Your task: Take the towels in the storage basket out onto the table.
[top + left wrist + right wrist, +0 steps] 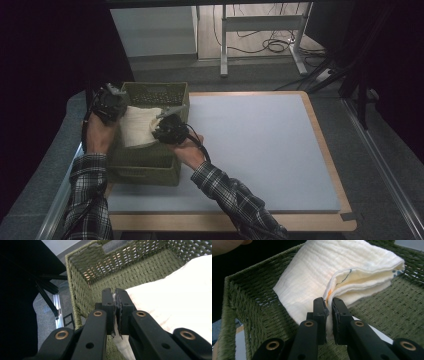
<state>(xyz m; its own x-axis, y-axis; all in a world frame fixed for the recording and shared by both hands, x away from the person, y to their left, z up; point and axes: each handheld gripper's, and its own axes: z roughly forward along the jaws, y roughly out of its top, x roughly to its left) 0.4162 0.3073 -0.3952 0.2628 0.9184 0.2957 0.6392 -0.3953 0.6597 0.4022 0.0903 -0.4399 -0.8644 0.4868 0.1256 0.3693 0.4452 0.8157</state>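
A green woven basket [150,165] stands at the near left corner of a pale grey mat [250,150] on a wood-edged table [325,150]. Beyond the basket, a desk frame [260,30] and loose cables [272,45] sit on the floor. A folded cream cloth [137,125] hangs inside the basket, with the left gripper [115,302] and the right gripper [329,307] each clamped on an edge of it.

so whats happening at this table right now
A person in a plaid shirt is handling a folded cream cloth over a green woven basket at the left end of the table. The left gripper and the right gripper are each shut on an edge of the cloth, which hangs partly inside the basket.
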